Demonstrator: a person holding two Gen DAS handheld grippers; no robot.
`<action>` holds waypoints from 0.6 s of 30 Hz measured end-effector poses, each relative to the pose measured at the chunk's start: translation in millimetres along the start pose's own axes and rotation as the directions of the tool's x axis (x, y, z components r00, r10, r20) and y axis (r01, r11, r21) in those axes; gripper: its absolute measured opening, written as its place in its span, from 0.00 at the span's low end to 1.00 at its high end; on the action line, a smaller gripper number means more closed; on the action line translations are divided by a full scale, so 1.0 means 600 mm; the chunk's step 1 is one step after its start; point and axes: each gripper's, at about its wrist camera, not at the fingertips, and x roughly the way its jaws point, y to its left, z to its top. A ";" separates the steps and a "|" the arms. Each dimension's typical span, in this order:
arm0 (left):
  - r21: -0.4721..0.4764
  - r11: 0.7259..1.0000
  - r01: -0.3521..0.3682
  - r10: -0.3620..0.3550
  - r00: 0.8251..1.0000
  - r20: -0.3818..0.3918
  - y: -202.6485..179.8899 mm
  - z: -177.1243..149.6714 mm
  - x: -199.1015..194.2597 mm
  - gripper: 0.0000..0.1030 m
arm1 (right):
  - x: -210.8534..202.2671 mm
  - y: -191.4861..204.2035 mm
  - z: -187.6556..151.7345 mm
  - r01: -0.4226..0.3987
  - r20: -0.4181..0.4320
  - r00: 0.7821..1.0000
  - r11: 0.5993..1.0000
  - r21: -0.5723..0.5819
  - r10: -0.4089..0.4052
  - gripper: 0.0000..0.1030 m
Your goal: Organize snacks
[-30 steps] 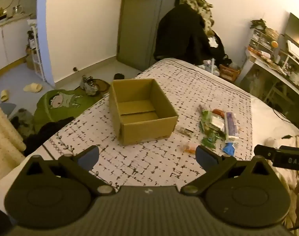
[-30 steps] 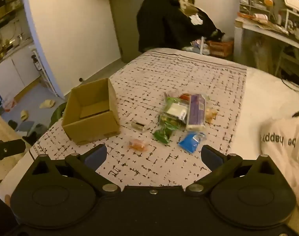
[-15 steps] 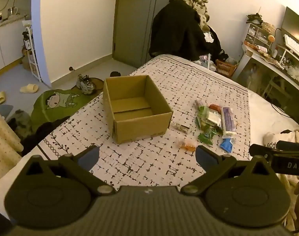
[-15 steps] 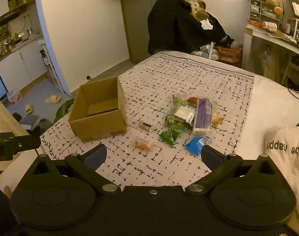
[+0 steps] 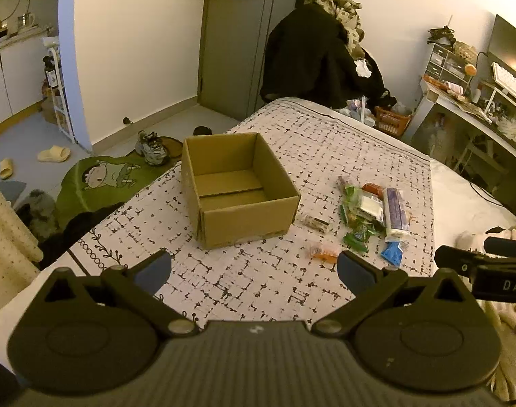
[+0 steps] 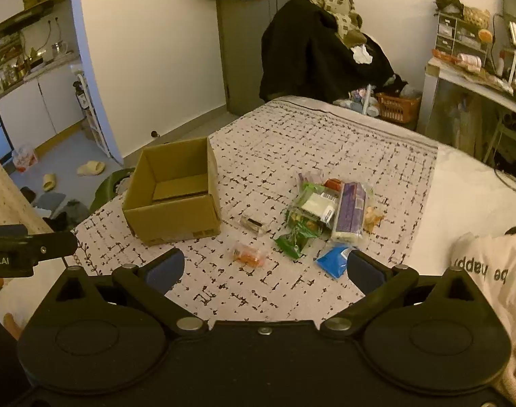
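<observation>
Hovering above the near edge of the patterned bedspread (image 5: 325,142), the left gripper (image 5: 254,269) points forward and downward toward the cardboard box (image 5: 237,188). Its blue-padded fingers (image 5: 154,271) are spread wide; nothing is held or touched between them. The right gripper (image 6: 264,268) is held level with it, just to the right, in the same forward-tilted pose, with its jaws equally wide apart and gripping nothing.

The box sits upright on the left part of the bedspread, open at the top; no snacks show on the visible part of its floor. The snacks lie to its right in a loose cluster: a purple packet (image 6: 349,212), a white-labelled packet (image 6: 320,205), green packets (image 6: 297,237), a blue packet (image 6: 334,259) nearest the right gripper. A small clear-wrapped item (image 6: 254,224) lies just beside the box. An orange sweet (image 6: 249,256) lies apart, nearer the grippers. A pale garment (image 6: 488,271) lies at the near right.
</observation>
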 end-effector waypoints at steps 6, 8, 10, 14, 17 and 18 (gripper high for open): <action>-0.008 1.000 -0.003 0.003 1.000 0.006 0.002 0.001 -0.003 1.00 | -0.005 0.000 -0.001 0.010 0.020 1.000 1.000 -0.003 -0.010 1.00; -0.002 1.000 -0.002 0.002 1.000 0.011 0.002 0.001 -0.004 1.00 | -0.007 0.001 0.000 0.011 0.026 1.000 1.000 -0.002 -0.011 1.00; -0.001 1.000 -0.001 0.001 1.000 0.013 0.001 0.000 -0.005 1.00 | -0.009 0.001 -0.001 0.009 0.029 1.000 1.000 -0.003 -0.009 1.00; 0.001 1.000 -0.001 0.001 1.000 0.005 -0.004 -0.005 -0.002 1.00 | -0.013 0.003 -0.002 0.005 0.043 0.999 1.000 -0.015 -0.005 1.00; 0.000 1.000 -0.003 0.003 1.000 0.005 -0.006 -0.006 -0.003 1.00 | -0.013 0.000 -0.003 0.002 0.048 0.999 1.000 -0.009 -0.001 1.00; 0.001 1.000 -0.004 0.004 1.000 0.004 -0.006 -0.006 -0.003 1.00 | -0.013 0.000 -0.003 0.003 0.049 0.999 1.000 -0.008 -0.002 1.00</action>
